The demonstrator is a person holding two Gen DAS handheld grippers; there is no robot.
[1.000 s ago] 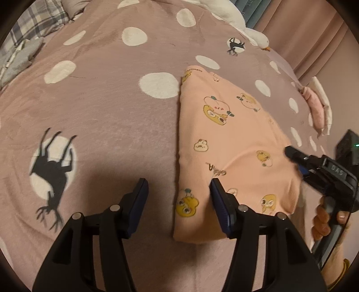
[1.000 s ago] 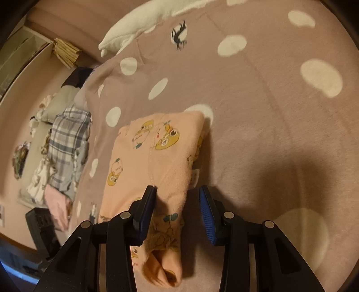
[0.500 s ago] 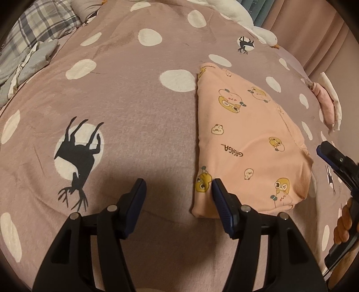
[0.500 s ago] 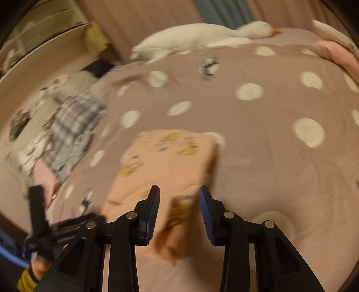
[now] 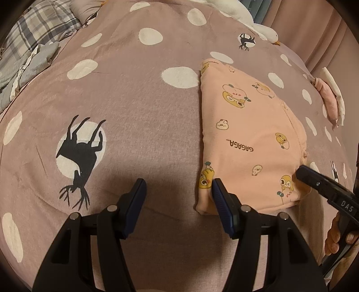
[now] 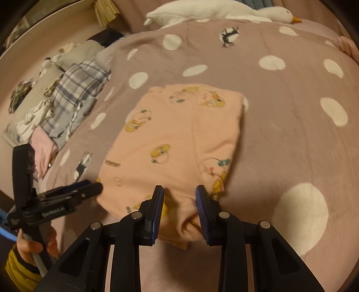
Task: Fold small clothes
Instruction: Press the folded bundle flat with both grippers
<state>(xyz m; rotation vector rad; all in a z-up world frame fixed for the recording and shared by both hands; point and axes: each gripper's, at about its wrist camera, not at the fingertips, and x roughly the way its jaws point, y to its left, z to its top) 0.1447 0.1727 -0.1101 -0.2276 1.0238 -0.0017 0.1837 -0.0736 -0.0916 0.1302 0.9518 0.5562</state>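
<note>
A small peach garment point(image 5: 251, 139) with yellow cartoon prints lies folded flat on the polka-dot bedspread point(image 5: 134, 112). It also shows in the right wrist view point(image 6: 179, 143). My left gripper point(image 5: 178, 197) is open and empty, just left of the garment's near left corner. My right gripper point(image 6: 179, 202) is open over the garment's near edge, with cloth between the jaws but not clamped. The right gripper's tip point(image 5: 314, 179) shows in the left wrist view above the garment's near right corner. The left gripper point(image 6: 67, 195) shows in the right wrist view, beside the garment's left edge.
A white goose plush point(image 6: 213, 11) lies at the far edge of the bed. A pile of plaid and other clothes point(image 6: 67, 101) sits to the left. A pink folded item point(image 5: 327, 98) lies at the right side of the bed.
Both grippers pulled back from the garment, then came near again. The right gripper swung round to face the garment's near edge. The garment lies flat and released.
</note>
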